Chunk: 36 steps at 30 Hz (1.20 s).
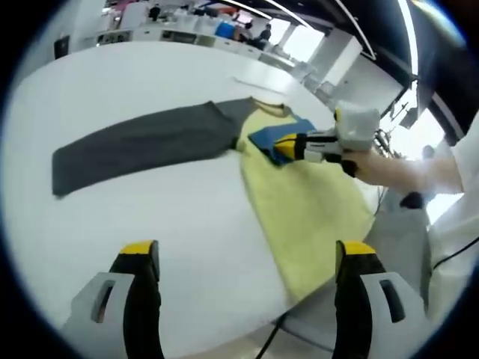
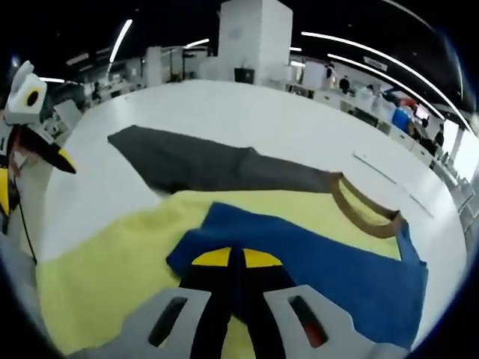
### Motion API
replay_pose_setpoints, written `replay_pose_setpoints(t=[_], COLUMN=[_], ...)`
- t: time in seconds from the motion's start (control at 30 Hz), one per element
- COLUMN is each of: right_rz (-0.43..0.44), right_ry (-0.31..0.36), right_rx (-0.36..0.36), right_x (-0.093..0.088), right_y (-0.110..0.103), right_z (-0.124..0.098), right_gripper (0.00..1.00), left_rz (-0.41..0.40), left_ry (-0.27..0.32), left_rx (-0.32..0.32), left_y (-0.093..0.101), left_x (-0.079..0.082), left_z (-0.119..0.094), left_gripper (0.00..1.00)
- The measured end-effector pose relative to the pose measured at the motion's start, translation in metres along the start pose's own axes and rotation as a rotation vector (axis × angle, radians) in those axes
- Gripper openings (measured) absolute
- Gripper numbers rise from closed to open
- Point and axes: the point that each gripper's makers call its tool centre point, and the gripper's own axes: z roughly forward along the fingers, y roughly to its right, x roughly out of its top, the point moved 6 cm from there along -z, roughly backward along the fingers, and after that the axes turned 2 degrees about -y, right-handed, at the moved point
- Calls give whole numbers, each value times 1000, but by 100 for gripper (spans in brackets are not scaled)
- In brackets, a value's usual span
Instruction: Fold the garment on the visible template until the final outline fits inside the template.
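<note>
A long-sleeved garment lies flat on the white table [image 1: 150, 217]. Its body is yellow [image 1: 307, 202], with a grey sleeve [image 1: 142, 142] stretched out to one side and a brown collar [image 2: 363, 209]. The blue sleeve [image 2: 322, 254] is folded over the yellow body. My right gripper [image 2: 236, 258] is shut on the blue sleeve's end; in the left gripper view it [image 1: 288, 146] sits over the garment's upper part. My left gripper [image 1: 247, 250] is open above bare table, nothing between its jaws, and shows at the left edge of the right gripper view [image 2: 34, 176].
The table's near edge [image 1: 247, 329] curves just past the garment's hem, with a dark cable [image 1: 269, 340] below it. A thin pale strip [image 2: 389, 179] lies on the table beyond the collar. A person's arm [image 1: 400, 172] holds the right gripper. Benches and people stand far behind.
</note>
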Motion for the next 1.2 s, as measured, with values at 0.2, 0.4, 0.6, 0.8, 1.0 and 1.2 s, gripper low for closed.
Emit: replay_pose_setpoints(t=[0.2,0.4,0.6,0.8,1.0,1.2], right_rz=[12,18,30,47,-19,-58], right_ry=[9,14,23,46,46,21], right_rx=[15,31,54,64,113,134], right_x=[3,6,9,16,27,31], right_y=[0,-2,-5,1,-4,-2], right_z=[4,7,11,13,23,33], right_gripper=[4,3,2,7,13,13], left_rz=[-3,5,10,9,7,0], left_ry=[-7,-7,-8,-13,-16,-14], left_rx=[2,-7,-9,-6,-7,1], left_y=[-1,1,2,2,4,1], left_x=[-1,4,6,5,4,2], left_z=[2,7,8,8,9,6], left_gripper=[94,94,94,94,94,94])
